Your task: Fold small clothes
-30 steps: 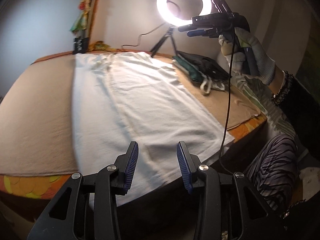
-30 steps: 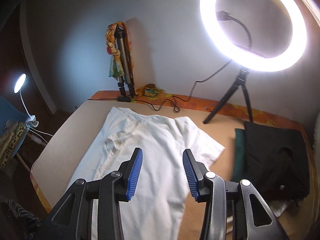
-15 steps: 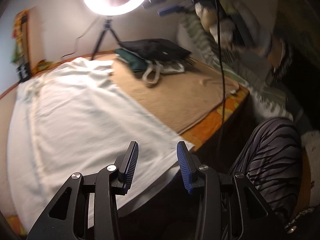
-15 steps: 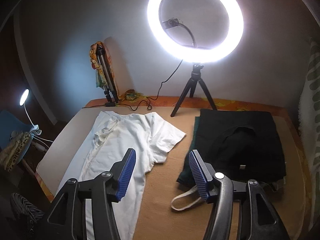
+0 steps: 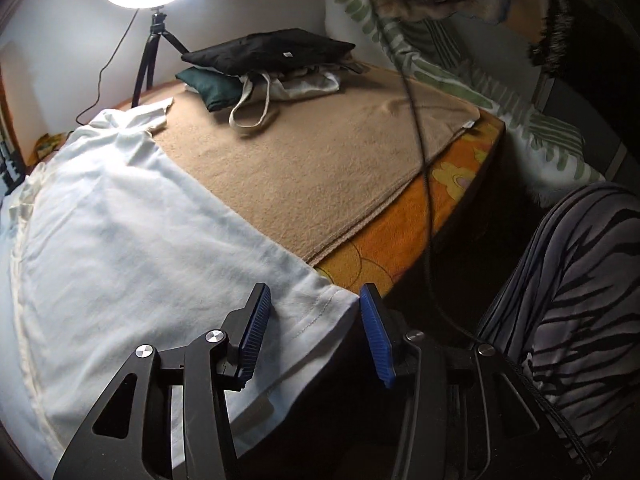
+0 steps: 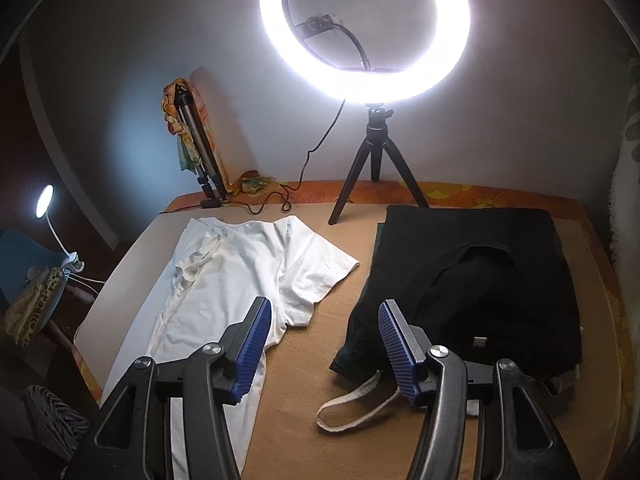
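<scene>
White T-shirt (image 5: 120, 240) spread flat on tan blanket (image 5: 320, 160) covering the surface, hem corner at the near edge. Left hand-held gripper (image 5: 314, 336): fingers spread, straddling the hem corner, no cloth pinched. Right hand-held gripper (image 6: 324, 344): fingers spread, raised above the blanket between the shirt sleeve (image 6: 320, 264) and a stack of folded dark garments (image 6: 480, 272). Cloth tote strap (image 6: 356, 408) protruding from beneath the stack. Lit ring light (image 6: 364, 28) on tripod at the far edge.
</scene>
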`<state>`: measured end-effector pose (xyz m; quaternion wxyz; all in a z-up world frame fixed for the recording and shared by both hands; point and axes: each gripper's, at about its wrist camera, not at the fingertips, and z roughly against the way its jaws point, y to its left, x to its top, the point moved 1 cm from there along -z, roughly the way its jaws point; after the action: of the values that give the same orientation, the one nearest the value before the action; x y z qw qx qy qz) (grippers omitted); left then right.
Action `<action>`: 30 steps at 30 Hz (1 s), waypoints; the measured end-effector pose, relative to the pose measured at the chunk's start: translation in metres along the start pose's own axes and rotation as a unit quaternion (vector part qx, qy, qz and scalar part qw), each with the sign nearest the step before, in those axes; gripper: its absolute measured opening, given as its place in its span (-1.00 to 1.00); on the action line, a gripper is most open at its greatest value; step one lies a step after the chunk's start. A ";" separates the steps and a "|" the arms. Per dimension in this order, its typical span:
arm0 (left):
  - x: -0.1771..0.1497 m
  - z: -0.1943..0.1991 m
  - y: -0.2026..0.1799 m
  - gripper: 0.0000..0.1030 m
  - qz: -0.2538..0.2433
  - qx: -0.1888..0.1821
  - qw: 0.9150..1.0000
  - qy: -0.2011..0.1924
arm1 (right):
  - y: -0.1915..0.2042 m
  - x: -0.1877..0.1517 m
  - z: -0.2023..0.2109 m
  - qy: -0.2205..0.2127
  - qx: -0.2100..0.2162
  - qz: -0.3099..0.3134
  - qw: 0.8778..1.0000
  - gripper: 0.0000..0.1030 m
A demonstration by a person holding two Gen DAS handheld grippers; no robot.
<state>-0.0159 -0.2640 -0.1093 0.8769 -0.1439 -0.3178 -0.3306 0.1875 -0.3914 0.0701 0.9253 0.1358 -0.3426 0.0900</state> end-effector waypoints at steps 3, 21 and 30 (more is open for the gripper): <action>0.002 -0.002 0.002 -0.72 -0.003 0.006 1.000 -0.007 | 0.001 0.007 -0.027 0.014 0.021 -0.004 1.000 0.13; 0.005 0.045 0.061 -0.86 0.181 -0.028 0.979 -0.086 | 0.010 0.018 -0.229 0.153 -0.040 -0.069 0.985 0.18; -0.002 0.041 0.052 -0.86 0.188 -0.049 0.977 -0.087 | 0.027 0.016 -0.236 0.144 -0.075 -0.028 0.986 -0.15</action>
<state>-0.0011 -0.2049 -0.0818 0.8843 -0.2722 -0.3436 -0.1609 0.3361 -0.2910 -0.0860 0.9747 0.0614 -0.2076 0.0563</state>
